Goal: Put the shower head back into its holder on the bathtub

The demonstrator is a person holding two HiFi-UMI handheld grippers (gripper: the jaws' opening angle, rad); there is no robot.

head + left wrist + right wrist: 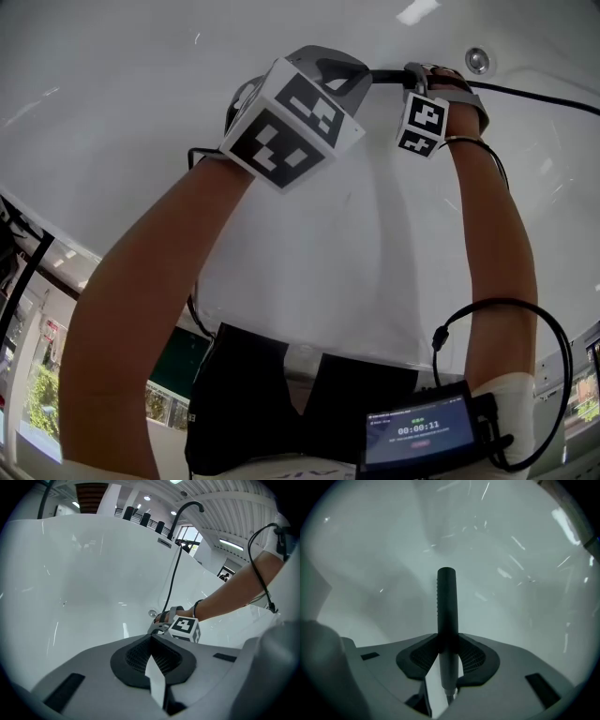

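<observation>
**Shower head held over the tub**

My right hand-held gripper (446,637) clamps the slim black cylindrical shower head (446,602) at centre frame, above the white glossy bathtub (141,75). I judge this a firm hold for steering it. My left hand-held gripper (151,637) is closed and empty.

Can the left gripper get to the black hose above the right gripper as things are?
Probably yes. The hose runs clear ahead of the left gripper, nothing between them; the right gripper holds the shower head below it. The left jaws are together and must open first.
</observation>
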